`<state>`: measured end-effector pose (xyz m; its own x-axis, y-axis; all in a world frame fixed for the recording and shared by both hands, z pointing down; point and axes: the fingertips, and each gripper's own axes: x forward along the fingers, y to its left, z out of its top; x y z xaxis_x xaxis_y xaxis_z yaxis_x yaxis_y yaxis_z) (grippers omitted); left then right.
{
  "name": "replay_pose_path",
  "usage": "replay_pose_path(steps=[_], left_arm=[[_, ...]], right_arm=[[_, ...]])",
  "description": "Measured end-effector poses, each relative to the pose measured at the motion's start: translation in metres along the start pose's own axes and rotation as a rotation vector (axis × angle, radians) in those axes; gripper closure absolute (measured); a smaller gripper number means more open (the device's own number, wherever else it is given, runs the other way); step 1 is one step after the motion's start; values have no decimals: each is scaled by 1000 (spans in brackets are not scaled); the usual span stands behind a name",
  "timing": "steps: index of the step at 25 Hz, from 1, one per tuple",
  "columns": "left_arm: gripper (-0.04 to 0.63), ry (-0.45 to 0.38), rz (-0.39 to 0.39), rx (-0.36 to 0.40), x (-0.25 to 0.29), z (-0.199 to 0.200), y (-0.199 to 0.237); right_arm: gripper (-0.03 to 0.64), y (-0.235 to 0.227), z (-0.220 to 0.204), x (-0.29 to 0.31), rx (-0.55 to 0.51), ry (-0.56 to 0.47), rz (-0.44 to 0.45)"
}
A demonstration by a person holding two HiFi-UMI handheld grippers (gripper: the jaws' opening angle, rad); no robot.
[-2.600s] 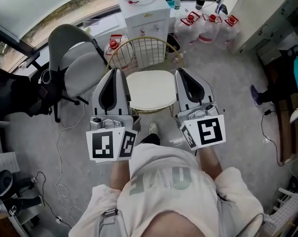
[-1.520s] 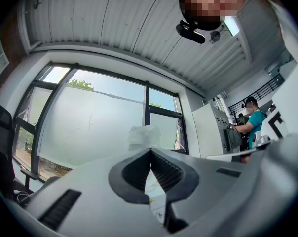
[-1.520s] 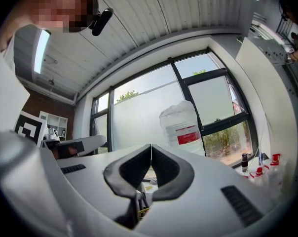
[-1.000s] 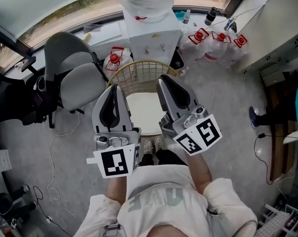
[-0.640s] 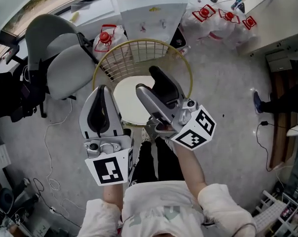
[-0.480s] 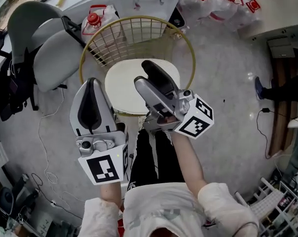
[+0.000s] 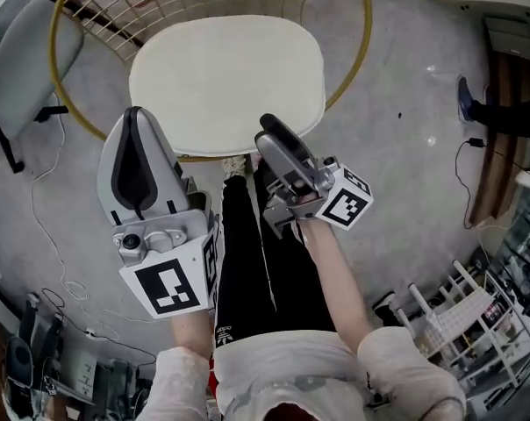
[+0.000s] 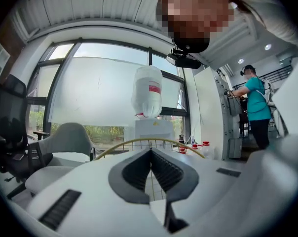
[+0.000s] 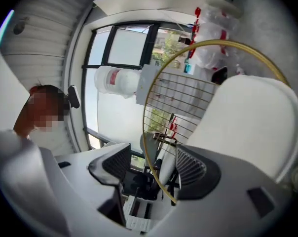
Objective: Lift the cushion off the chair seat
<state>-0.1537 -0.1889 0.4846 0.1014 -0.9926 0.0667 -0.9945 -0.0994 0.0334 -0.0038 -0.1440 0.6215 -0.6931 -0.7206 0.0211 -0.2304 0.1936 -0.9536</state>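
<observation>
A cream cushion lies on the seat of a round chair with a gold wire frame. My left gripper hangs just short of the cushion's front left edge, its pads pressed together on nothing. My right gripper is rolled onto its side at the cushion's front edge. Its jaws have just opened and stand wide apart. The cushion fills the right of the right gripper view. The gold rim shows through the gap ahead. Neither pad presses on anything.
A grey office chair stands left of the wire chair. A water dispenser is behind it by the window. Cables trail on the floor at left, a white rack at lower right. A person in teal stands at the far right.
Both grippers have dropped toward the chair seat, which now looks much larger. The right gripper rolled onto its side and its jaws went from shut to wide open.
</observation>
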Motion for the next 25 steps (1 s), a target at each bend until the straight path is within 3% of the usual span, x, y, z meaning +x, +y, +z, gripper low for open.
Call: replay_pose_path(steps=[5,12,25], left_arm=[[581,78,-47,-20,5,-66,-31],[581,124,-133,-4,7,-96,-53],[581,149,-140,-9,10,-107,-39]], right_arm=[[341,-86,-27,-61,87,12,-159],[341,-127,-71,-109,181,13,-298],[341,-145,-89,-66,308,-53,-269]])
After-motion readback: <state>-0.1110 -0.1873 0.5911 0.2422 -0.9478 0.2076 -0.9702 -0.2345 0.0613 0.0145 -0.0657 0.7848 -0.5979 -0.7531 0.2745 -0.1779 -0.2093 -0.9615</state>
